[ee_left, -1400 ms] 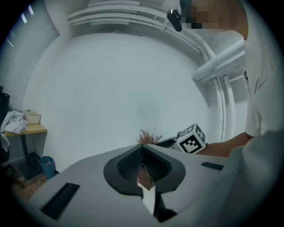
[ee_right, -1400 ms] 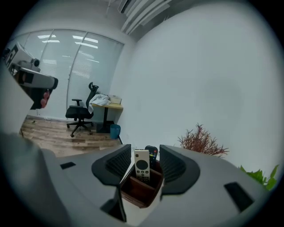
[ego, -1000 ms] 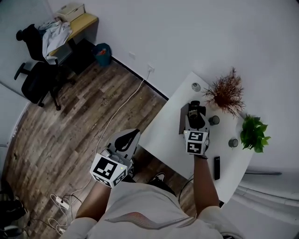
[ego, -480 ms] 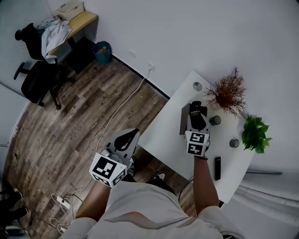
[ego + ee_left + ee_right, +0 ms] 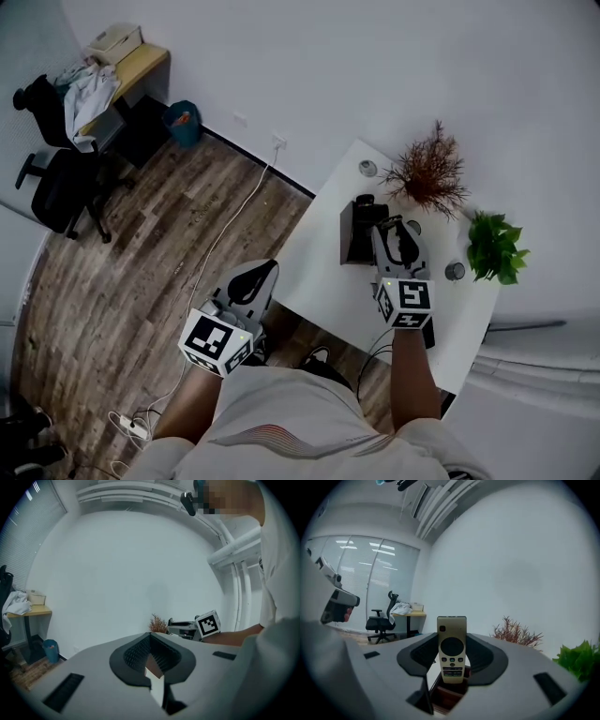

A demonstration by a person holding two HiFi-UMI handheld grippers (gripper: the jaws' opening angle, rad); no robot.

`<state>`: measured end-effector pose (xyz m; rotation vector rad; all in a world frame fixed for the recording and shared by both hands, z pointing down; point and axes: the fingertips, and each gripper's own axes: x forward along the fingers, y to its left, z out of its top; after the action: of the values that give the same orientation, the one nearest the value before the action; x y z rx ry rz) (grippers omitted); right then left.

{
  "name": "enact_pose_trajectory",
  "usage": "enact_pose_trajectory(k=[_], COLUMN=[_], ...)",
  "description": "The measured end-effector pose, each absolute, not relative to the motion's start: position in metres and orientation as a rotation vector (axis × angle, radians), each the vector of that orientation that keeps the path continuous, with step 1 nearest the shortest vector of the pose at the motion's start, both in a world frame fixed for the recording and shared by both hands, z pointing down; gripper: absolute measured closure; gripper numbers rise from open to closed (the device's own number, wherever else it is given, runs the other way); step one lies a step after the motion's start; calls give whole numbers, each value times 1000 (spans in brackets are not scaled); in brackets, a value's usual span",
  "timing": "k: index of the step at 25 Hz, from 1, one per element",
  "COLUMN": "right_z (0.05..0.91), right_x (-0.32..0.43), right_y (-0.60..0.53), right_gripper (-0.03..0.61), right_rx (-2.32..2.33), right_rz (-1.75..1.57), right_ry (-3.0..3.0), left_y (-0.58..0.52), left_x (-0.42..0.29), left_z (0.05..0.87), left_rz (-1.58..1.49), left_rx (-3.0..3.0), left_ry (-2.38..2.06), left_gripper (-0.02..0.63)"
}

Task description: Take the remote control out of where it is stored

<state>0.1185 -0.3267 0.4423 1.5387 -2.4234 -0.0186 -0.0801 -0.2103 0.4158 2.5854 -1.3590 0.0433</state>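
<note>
- Lifted off the dark box (image 5: 354,234) since a second ago: right gripper (image 5: 394,234), jaws lately narrowing, now pinching the cream remote control (image 5: 452,648) between the pads.
- Wood-plank floor (image 5: 141,281) across the left of the head view, with a black office chair (image 5: 56,183) and a desk (image 5: 131,66) at the far wall.
- White table (image 5: 319,272) on the right, set against the wall.
- Along the table's wall side, a dried reddish plant (image 5: 427,173) and a green leafy plant (image 5: 492,246), near each other.
- Dark box standing open on the table, just left of the right gripper's jaws in the head view, directly below the remote control in the right gripper view.
- Left gripper (image 5: 251,281) just beside the table's near edge, over the floor, jaws only a narrow slit apart, nothing between them.
- Remote control upright, buttons facing the right gripper's camera, bottom end just above the box's opening.
</note>
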Motion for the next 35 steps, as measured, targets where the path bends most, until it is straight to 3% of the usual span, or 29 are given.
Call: enact_pose_trajectory(k=[11, 21, 27, 35], right_z=[433, 554, 634, 674], right_x=[229, 298, 319, 319], right_y=[-258, -189, -162, -160], right_gripper=[391, 393, 393, 393], right_rx=[1592, 1223, 977, 832], right_rz=[255, 628, 704, 798], right_ry=[-2268, -1827, -1532, -1423], left_y=[-208, -203, -202, -205], left_x=[-2, 40, 39, 19], left_z=[403, 414, 429, 433], left_rz=[49, 56, 101, 119], left_rx=[2716, 2733, 2698, 2660], left_ry=[-1157, -1043, -1060, -1129], left_gripper=[604, 604, 604, 604])
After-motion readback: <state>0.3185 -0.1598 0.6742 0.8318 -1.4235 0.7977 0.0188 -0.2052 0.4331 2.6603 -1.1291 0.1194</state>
